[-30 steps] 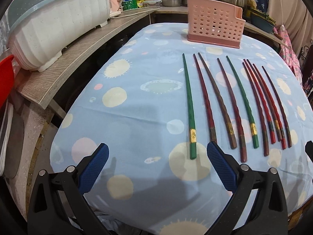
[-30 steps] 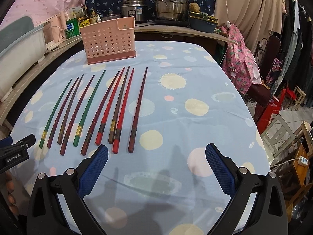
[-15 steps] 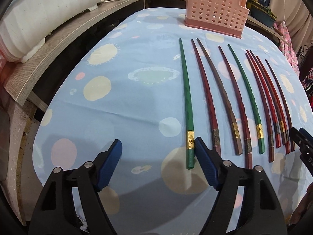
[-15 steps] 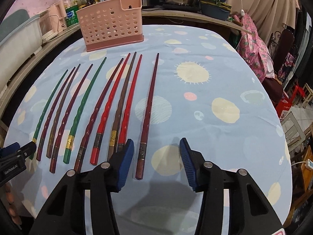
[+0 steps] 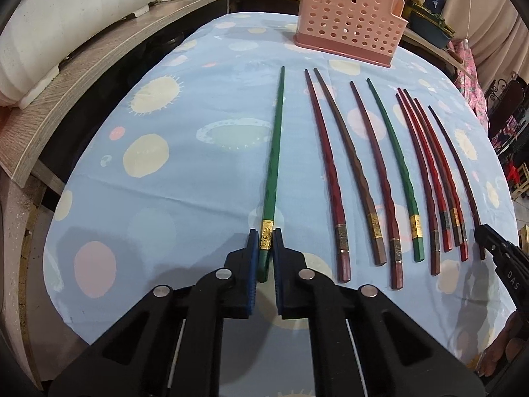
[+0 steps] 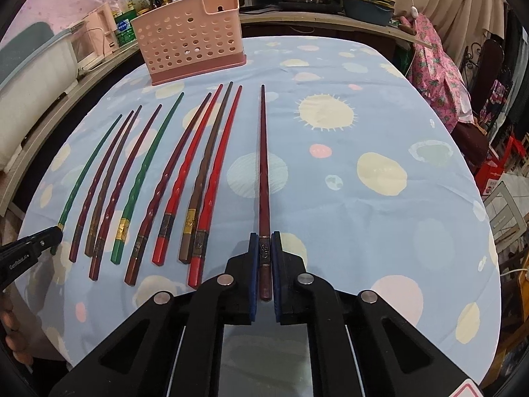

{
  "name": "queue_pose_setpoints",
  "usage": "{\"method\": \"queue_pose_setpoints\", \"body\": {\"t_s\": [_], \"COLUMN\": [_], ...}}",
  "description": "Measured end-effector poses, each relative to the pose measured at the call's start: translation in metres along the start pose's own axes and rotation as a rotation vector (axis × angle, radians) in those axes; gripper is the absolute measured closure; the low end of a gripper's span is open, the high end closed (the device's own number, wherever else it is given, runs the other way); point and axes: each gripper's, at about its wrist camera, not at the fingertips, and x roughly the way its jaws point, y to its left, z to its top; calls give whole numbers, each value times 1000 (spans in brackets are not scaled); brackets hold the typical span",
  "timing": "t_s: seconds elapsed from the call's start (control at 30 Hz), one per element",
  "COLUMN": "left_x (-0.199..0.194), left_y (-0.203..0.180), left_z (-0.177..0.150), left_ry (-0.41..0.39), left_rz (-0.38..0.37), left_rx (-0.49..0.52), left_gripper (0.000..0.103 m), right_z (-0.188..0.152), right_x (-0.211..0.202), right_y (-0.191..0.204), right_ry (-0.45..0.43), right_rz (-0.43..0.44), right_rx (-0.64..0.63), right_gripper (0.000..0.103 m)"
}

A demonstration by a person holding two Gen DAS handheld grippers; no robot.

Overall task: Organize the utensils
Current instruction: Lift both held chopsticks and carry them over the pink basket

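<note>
With our left gripper clamped on the green chopstick and our right gripper on the dark red chopstick, both gripped near their thick ends, we risk the 2 long tips sagging or swinging and missing the pink basket.

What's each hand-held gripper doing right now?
Left hand-held gripper: shut on the green chopstick.
Right hand-held gripper: shut on the maroon chopstick.

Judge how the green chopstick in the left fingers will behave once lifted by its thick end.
The green chopstick looks stiff, so it probably won't droop. The left gripper pinches it near the gold band, far from its middle, so the thin tip may dip or pivot. Its glossy finish suggests it could slip.
</note>
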Motion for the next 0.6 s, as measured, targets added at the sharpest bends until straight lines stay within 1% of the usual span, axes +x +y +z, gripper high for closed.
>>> {"method": "queue_pose_setpoints", "body": {"t_s": [0.17, 0.3, 0.37, 0.47, 0.6], "left_x": [-20, -48, -63, -87, -110], "left_y": [6, 12, 16, 16, 16], "left_z": [11, 30, 44, 70, 108], "left_ry": [-34, -93, -134, -208, -290], "left_rz": [-5, -19, -27, -19, -21], "left_rx": [-16, -36, -45, -45, -52], "left_gripper": [96, 96, 96, 96, 96], "right_z": [13, 36, 53, 80, 118], "right_x": [-24, -53, -68, -88, -104], "right_y": [-5, -11, -13, -14, -17], "right_ry": [-45, -115, -162, -238, -320], "right_rz": [13, 37, 44, 44, 50], "right_rx": [8, 27, 30, 23, 22], "right_gripper": [96, 96, 96, 96, 96]}}
